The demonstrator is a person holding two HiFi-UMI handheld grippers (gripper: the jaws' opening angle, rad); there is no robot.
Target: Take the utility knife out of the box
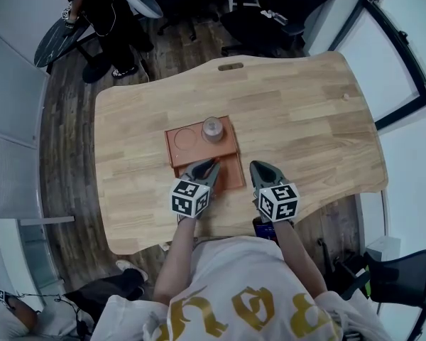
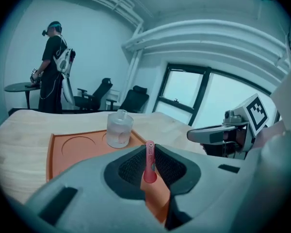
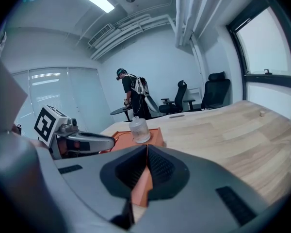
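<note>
The left gripper (image 1: 207,165) has its jaws clenched on the slim red utility knife (image 2: 149,161), which stands upright between the pads, over the near half of the orange box (image 1: 231,177) on the wooden worktop (image 1: 305,119). A clear jar (image 1: 212,128) stands on the box's far half, beside a round recess. The right gripper (image 1: 261,168) hangs just right of the box, its jaws pressed together on nothing.

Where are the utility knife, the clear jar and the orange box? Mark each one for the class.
utility knife (image 2: 149,161), left gripper view, on the middle of its red body.
clear jar (image 2: 119,130), left gripper view, on its side wall.
orange box (image 1: 185,139), head view, on its bare round recess.
</note>
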